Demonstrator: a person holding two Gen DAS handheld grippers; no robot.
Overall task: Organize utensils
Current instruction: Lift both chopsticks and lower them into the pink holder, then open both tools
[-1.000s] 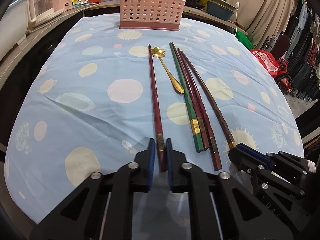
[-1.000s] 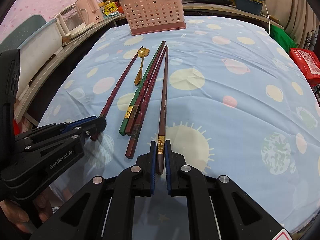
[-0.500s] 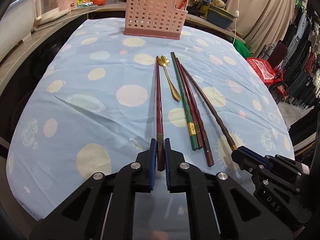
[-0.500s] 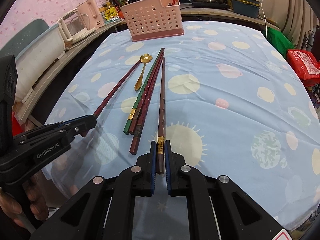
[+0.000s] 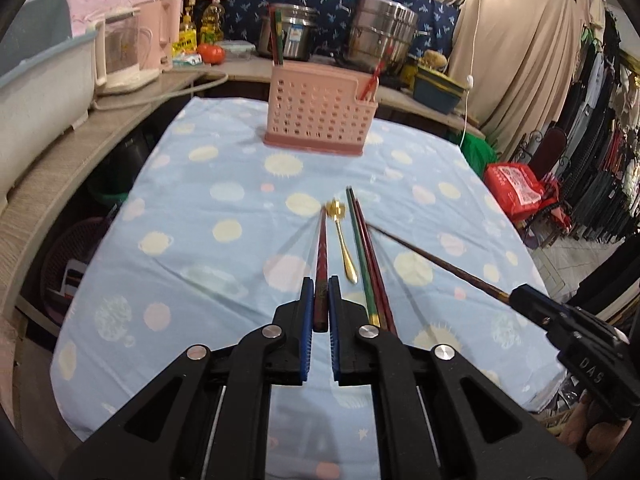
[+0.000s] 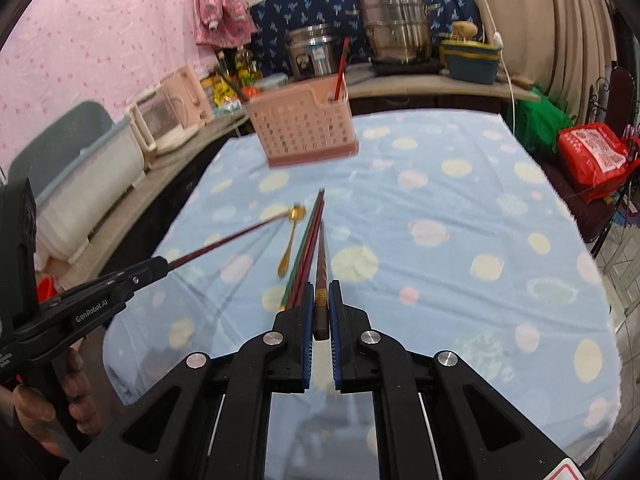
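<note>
The left gripper (image 5: 319,304) has its jaws clamped on a dark red chopstick (image 5: 321,248) with a carved, gold-banded butt, and the right gripper (image 6: 319,308) grips a brown one (image 6: 321,264) likewise. Both sticks slant above the cloth-covered bench (image 5: 224,184), beside the green and red chopsticks (image 5: 366,256) and gold spoon (image 5: 345,248) lying there. A pink perforated basket (image 5: 320,116) stands at the far end.

A table covered by a pale blue cloth (image 5: 224,184) printed with cream and pink dots and suns carries the things. At its far edge stands a pink perforated utensil basket (image 5: 320,114). Near the middle lie a gold spoon (image 5: 345,242) with a flower-shaped bowl and, just beside it on the right, a green chopstick (image 5: 360,252) and a dark red chopstick (image 5: 374,268), side by side and seemingly touching, though motion blur makes that uncertain.
</note>
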